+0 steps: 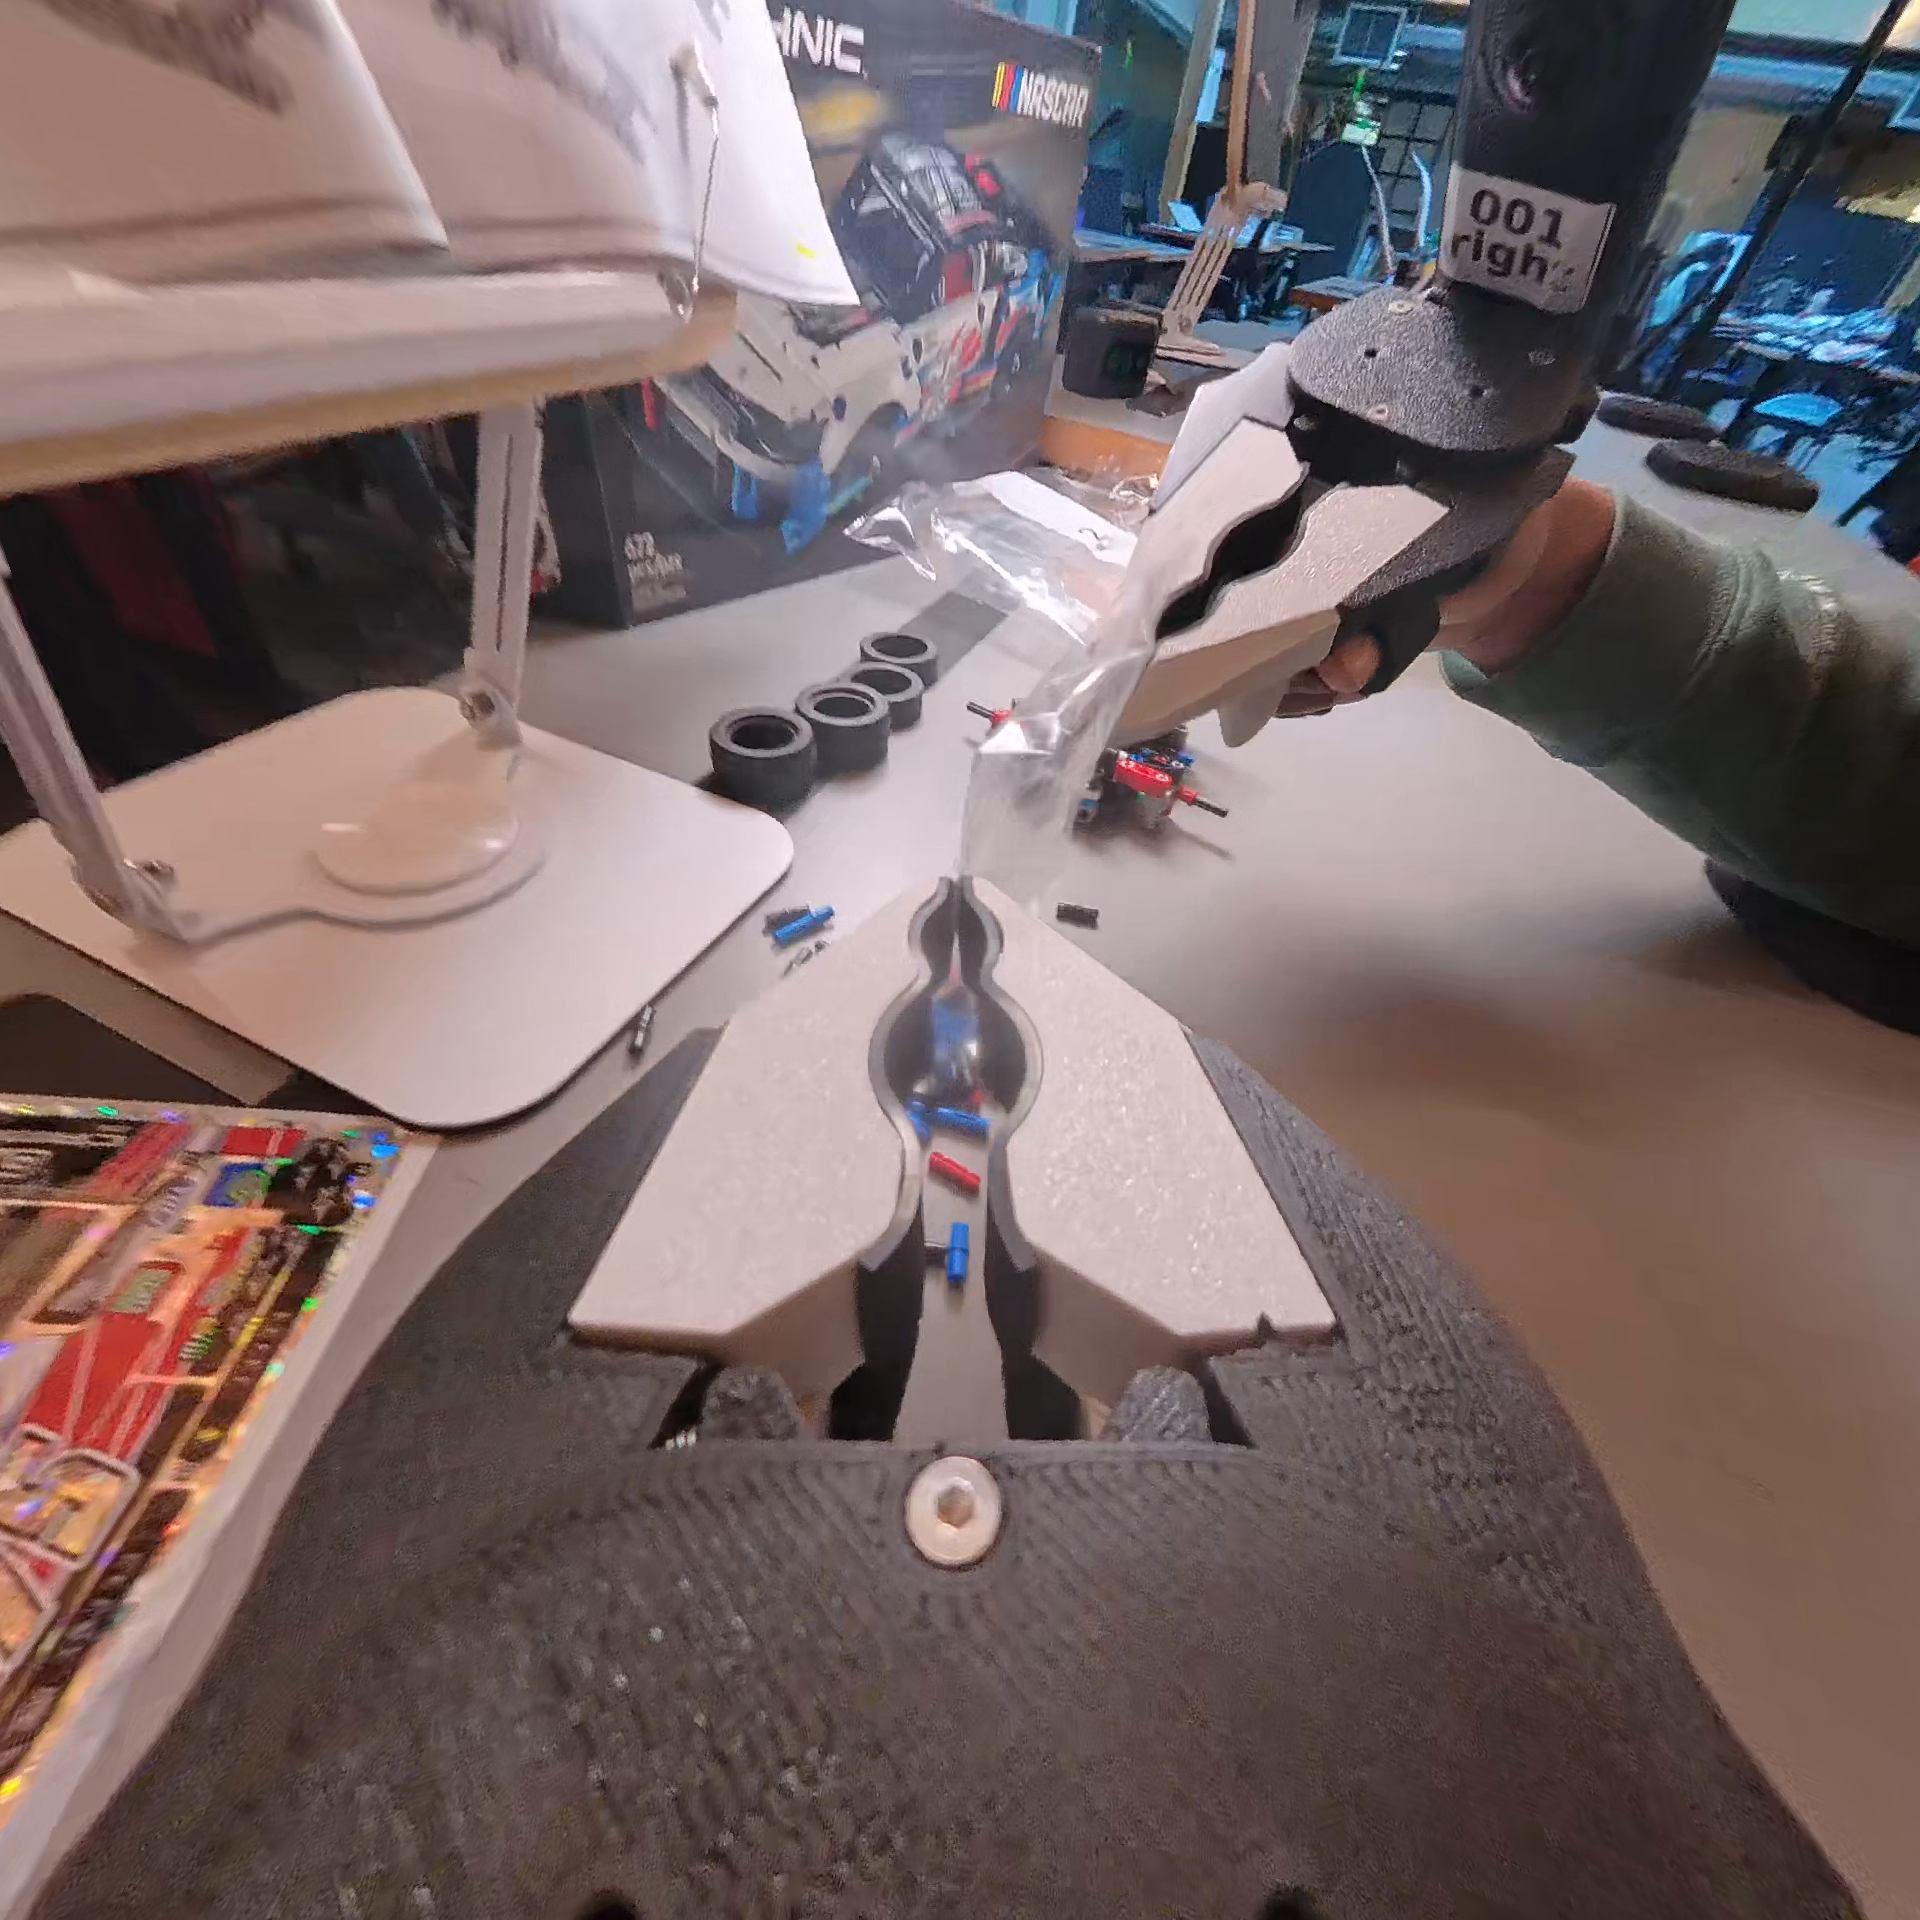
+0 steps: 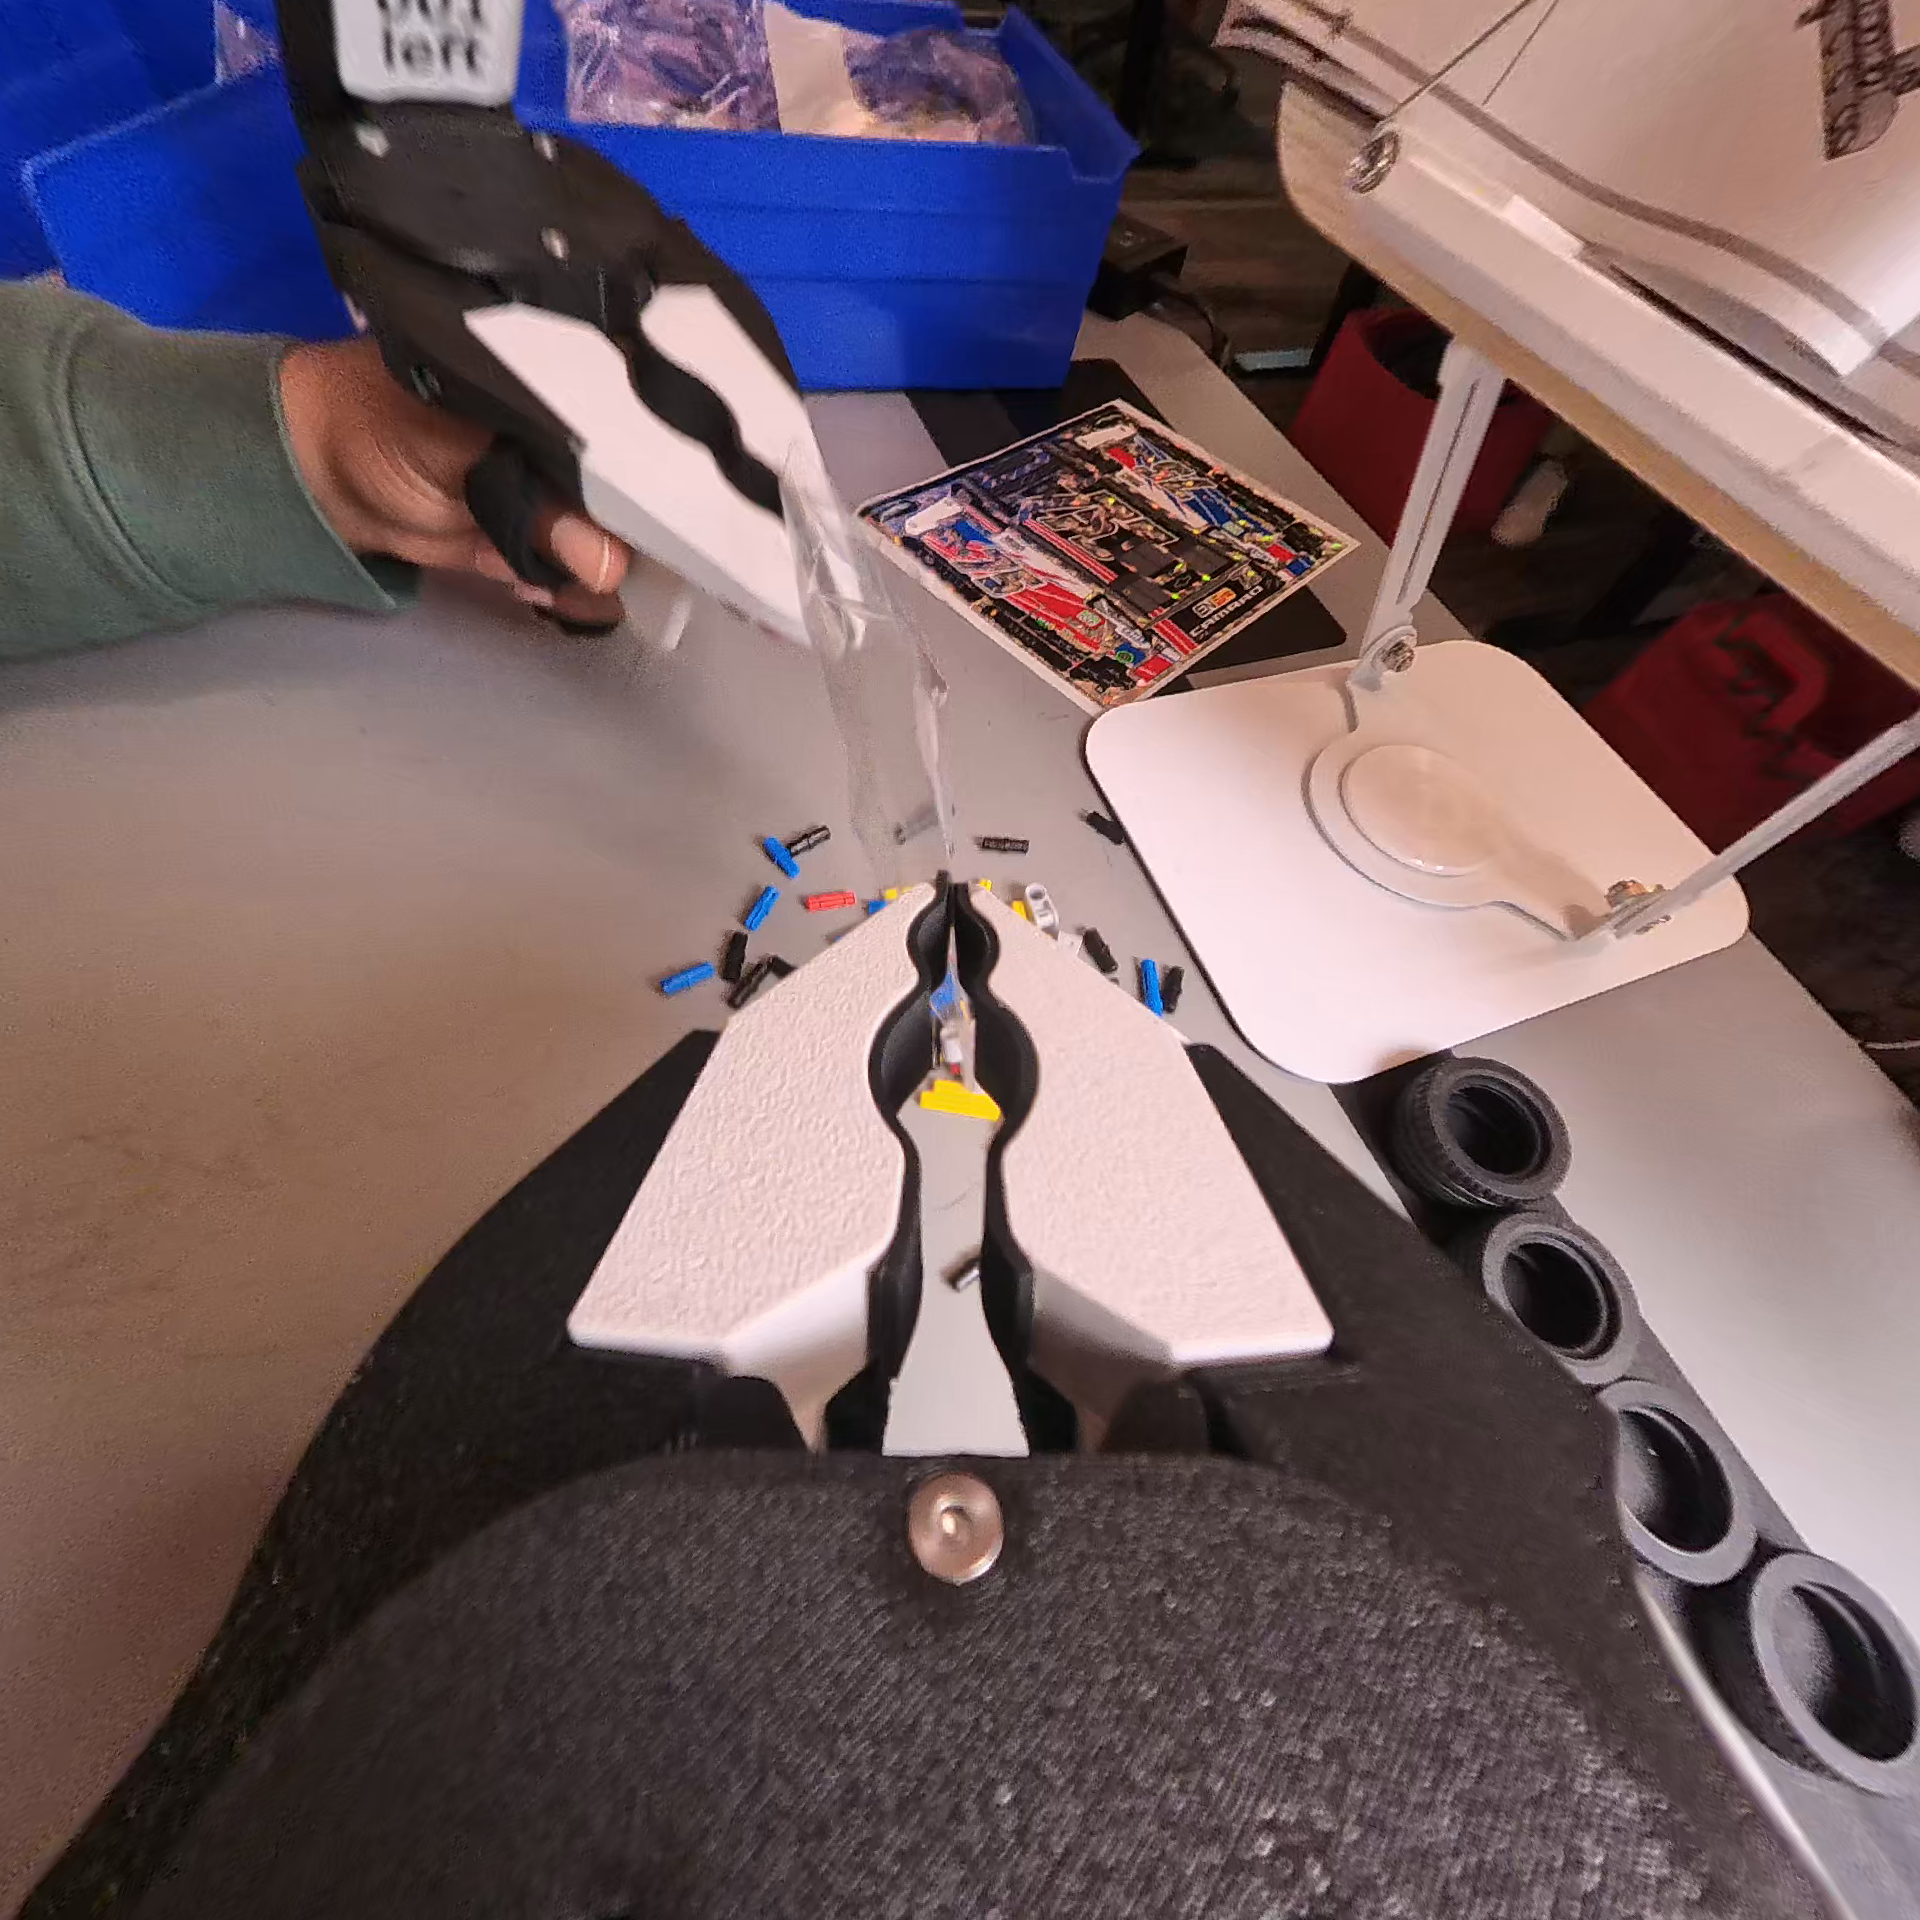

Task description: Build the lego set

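Note:
A clear plastic bag (image 1: 1013, 790) hangs stretched between my two grippers above the grey table (image 1: 1455, 935). My left gripper (image 1: 961, 888) is shut on its lower end. My right gripper (image 1: 1049, 717) is shut on the other end, up and to the right. In the right wrist view my right gripper (image 2: 951, 888) pinches the bag (image 2: 894, 748), and my left gripper (image 2: 821, 613) holds it from above left. Loose blue, black, red and yellow pins (image 2: 769, 925) lie scattered on the table under the bag; they also show between my left fingers (image 1: 951, 1122). A small part-built assembly (image 1: 1138, 784) sits beyond.
Several black tyres (image 1: 821, 722) stand in a row, also in the right wrist view (image 2: 1558, 1299). A white stand base (image 1: 416, 883) holds the instruction book overhead. A sticker sheet (image 2: 1112, 561), blue bins (image 2: 831, 208), the set's box (image 1: 883, 312) and another bag (image 1: 987, 540) ring the work area. The left gripper's tips are roughly 7 centimetres from the right gripper's.

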The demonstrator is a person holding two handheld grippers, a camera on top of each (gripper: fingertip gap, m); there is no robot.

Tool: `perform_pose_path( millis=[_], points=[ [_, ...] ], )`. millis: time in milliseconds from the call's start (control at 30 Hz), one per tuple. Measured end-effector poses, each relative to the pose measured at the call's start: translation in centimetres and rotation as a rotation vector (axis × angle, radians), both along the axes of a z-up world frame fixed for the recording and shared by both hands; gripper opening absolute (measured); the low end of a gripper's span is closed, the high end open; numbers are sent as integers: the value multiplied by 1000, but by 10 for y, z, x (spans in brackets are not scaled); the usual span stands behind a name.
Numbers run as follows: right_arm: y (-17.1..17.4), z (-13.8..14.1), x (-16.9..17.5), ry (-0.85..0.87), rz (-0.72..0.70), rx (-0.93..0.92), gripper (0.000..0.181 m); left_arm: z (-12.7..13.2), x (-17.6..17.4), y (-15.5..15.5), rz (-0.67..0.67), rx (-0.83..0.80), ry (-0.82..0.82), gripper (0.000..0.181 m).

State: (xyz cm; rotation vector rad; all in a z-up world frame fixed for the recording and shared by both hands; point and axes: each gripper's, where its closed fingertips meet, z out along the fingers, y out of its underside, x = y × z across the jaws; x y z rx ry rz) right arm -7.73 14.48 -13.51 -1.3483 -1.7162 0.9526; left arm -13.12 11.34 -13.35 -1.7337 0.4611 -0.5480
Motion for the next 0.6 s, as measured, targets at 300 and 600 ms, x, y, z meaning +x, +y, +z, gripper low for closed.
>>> perform_pose_path(
  millis=[300,600],
  points=[
    [-14,-3,6,8,64,-9,0,7,0,-8,-11,-2,26,0],
    [-24,18,19,93,103,-156,0,19,17,-20,-100,-43,-103,0]
  ],
)
